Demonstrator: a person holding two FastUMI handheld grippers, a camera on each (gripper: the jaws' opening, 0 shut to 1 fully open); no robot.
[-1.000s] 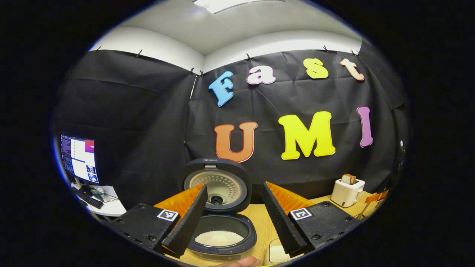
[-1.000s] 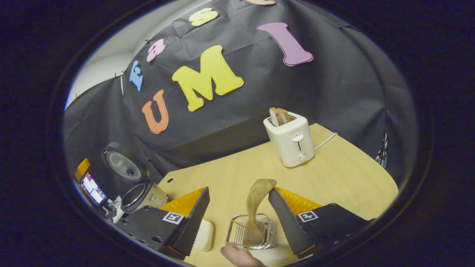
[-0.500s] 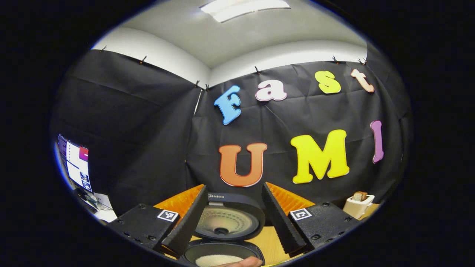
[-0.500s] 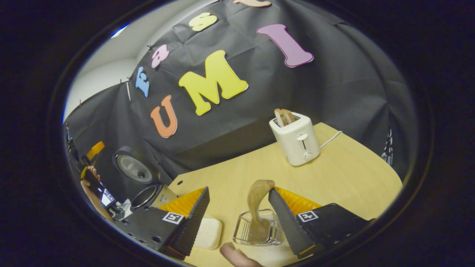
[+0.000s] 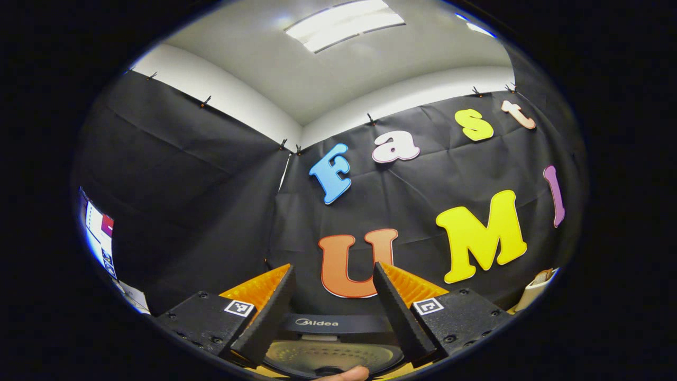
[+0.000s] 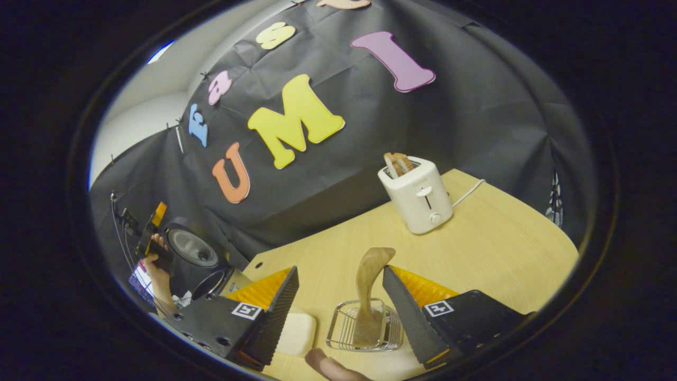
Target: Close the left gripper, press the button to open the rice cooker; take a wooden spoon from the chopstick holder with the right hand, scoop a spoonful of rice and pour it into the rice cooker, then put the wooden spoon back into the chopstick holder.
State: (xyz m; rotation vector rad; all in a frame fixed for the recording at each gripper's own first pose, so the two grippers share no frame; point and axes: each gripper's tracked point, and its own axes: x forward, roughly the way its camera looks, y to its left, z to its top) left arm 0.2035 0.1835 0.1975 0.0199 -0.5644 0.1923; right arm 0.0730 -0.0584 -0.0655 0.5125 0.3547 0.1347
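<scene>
The spoon (image 6: pixel 370 288) stands in the wire holder (image 6: pixel 364 328) on the table (image 6: pixel 492 248), bowl end up and leaning a little toward the right claw (image 6: pixel 341 301), whose fingers are spread wide with nothing between them. By its look it is light, stiff wood with a smooth finish, so it should not bend or break, though it could pivot in a loose pinch. The best hold, I judge, is on the narrow neck just above the holder's rim, with the fingers across the flat of the shaft (the broad bowl on top would be awkward to clamp). The holder looks light too and may tip or slide if the spoon is dragged sideways, so a straight lift seems wise.

A pale dish (image 6: pixel 296 333) sits just left of the holder, and the toaster (image 6: pixel 418 193) is well apart at the back. The cooker (image 6: pixel 211 275) stands at the table's left end with its lid (image 5: pixel 328 344) raised; open table lies between it and the holder. The left claw (image 5: pixel 333 312) is spread and empty, above the lid.
</scene>
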